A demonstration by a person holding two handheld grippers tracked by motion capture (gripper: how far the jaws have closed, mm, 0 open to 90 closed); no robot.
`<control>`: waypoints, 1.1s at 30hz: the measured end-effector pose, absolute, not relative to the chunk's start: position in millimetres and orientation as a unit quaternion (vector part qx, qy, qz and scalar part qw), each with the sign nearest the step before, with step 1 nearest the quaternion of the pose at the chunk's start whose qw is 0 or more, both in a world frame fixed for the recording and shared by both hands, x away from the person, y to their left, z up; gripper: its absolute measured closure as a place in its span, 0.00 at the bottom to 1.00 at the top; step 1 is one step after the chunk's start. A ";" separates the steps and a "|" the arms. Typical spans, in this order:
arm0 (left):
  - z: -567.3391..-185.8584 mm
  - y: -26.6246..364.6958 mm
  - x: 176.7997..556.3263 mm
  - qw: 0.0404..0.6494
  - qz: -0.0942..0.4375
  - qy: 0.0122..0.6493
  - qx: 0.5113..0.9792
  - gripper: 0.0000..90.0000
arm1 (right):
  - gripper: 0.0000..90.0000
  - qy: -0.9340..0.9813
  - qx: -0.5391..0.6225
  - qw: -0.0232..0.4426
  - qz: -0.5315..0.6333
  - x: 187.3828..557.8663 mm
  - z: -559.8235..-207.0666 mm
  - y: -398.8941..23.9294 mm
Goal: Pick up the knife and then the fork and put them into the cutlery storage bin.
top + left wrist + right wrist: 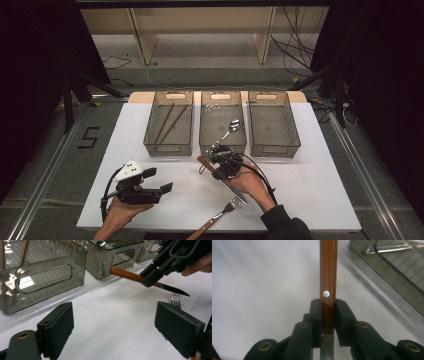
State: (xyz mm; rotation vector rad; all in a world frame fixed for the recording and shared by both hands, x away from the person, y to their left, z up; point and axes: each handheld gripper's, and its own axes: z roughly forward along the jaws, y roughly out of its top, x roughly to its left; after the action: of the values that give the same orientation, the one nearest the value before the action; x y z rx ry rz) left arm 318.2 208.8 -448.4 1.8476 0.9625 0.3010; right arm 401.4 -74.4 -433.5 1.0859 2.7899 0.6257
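Two grippers are in use: the right gripper (pixel 218 161) is clamped on a knife (pixel 328 287) at the lower end of its wooden handle, where handle meets blade — the handle runs forward past the fingertips toward the middle bin (pixel 222 145), the blade back under the hand. Just behind that hand a fork (pixel 227 208) lies on the white table (pixel 310 190); a spoon (pixel 231 127) rests in the middle bin ahead. The left gripper (pixel 161 180) is held well to the left of the knife, jaws wide apart with nothing between them.
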 end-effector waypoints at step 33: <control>-447.7 211.9 318.9 0.502 0.126 0.401 0.756 0.17 | 0.86 0.844 0.423 0.090 0.318 431.7 -364.7 -151.5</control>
State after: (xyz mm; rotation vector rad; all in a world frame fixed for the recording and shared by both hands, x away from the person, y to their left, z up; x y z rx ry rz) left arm 318.9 211.9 -447.7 1.8263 0.9689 0.3034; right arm 431.7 -151.5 -364.7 1.2572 2.5084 0.9468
